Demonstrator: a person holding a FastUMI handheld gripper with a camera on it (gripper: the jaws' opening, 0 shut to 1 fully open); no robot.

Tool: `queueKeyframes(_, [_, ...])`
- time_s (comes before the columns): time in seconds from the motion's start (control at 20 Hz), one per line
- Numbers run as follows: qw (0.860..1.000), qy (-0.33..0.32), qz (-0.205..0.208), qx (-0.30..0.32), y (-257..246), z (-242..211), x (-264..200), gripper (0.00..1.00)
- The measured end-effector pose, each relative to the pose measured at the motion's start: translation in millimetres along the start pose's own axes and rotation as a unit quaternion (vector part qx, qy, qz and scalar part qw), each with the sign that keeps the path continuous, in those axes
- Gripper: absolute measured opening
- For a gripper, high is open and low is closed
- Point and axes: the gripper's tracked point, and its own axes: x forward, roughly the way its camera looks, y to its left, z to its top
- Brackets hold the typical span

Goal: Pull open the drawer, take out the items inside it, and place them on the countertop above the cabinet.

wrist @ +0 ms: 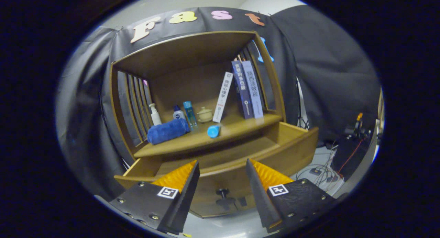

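The wooden cabinet's drawer (292,145) stands pulled out toward me, and its inside looks bare wood from here. Its dark knob (222,192) sits on the front panel, low between my fingers. On the countertop (240,126) above the drawer lie a rolled blue towel (167,131) and a small blue item (213,131) near the front edge. My gripper (222,164) is open, its fingers spread apart just in front of the drawer's front panel, holding nothing.
On the countertop toward the back stand a white pump bottle (155,115), two blue bottles (189,113), a small lidded cup (205,114) and three upright books (248,89). Cables (321,174) and dark equipment (350,148) lie on the floor to the right.
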Motion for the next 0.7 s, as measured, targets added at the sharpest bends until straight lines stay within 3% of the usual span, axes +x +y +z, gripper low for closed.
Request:
queueKeyframes(0.25, [0.999, 0.022, 0.009, 0.023, -7.1, -36.0, 8.7, 0.80])
queueKeyframes(0.7, [0.997, 0.067, 0.047, -0.006, 8.0, -67.0, 36.3, 0.80])
